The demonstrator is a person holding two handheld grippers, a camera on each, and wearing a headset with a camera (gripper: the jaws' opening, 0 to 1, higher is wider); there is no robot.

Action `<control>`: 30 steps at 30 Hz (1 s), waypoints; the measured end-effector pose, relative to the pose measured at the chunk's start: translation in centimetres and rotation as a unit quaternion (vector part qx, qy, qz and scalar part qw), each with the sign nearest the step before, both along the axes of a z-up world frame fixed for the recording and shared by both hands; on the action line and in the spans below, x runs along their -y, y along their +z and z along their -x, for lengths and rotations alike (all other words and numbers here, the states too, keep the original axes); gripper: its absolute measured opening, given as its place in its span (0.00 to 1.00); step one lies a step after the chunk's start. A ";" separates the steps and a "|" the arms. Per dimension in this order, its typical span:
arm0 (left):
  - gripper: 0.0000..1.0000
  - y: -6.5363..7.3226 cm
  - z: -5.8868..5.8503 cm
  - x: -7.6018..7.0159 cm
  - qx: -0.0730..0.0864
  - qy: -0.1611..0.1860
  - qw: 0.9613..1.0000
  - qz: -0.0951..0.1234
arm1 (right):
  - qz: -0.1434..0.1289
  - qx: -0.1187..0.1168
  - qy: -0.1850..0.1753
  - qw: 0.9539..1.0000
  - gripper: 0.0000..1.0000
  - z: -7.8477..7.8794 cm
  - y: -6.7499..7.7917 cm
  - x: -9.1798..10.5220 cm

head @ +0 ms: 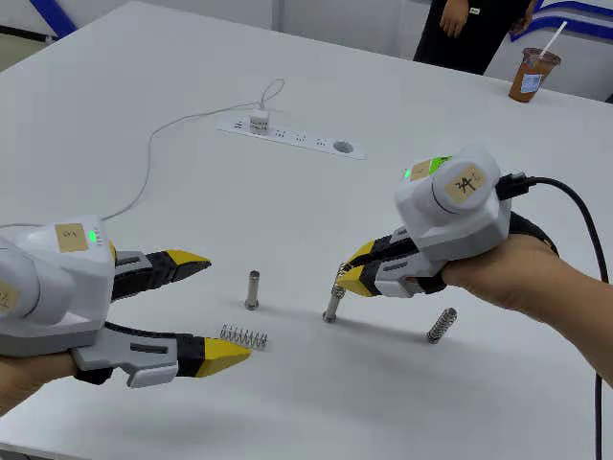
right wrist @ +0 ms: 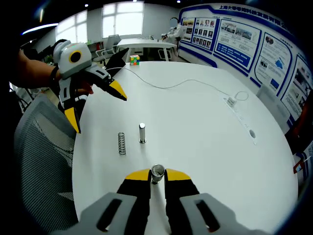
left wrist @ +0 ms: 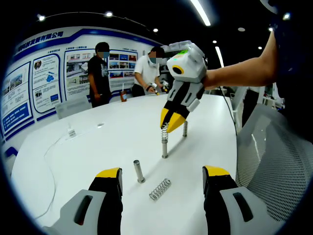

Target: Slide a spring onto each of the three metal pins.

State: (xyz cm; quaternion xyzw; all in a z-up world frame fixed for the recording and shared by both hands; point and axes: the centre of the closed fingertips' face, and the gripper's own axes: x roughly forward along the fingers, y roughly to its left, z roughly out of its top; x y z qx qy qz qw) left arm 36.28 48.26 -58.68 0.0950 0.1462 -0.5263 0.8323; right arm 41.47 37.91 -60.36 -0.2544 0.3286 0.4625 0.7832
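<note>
Notably, right hand-held gripper pinching spring, tan sticker illegible

Head view down onto table, gripper views low, facing each other across bare pin

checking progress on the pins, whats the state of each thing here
left gripper: open, empty
right gripper: shut on held spring
held spring: at middle pin's top, not slid down
middle pin: upright, shaft bare
bare pin: upright, no spring
third pin: spring on it
loose spring: lying flat on table
charger: plugged into strip
</note>
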 end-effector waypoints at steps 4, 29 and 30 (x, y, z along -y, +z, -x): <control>0.68 0.0 0.0 0.0 0.000 0.000 1.000 0.000 | -0.001 -0.005 -0.003 1.000 0.11 -0.1 -0.7 0.0; 0.68 -0.3 0.1 0.0 -0.003 -0.002 1.000 -0.005 | 0.013 -0.020 -0.008 1.000 0.12 0.0 -3.6 0.0; 0.67 -0.3 0.2 0.0 -0.003 -0.002 1.000 -0.005 | 0.014 -0.021 -0.009 1.000 0.12 0.0 -3.7 0.0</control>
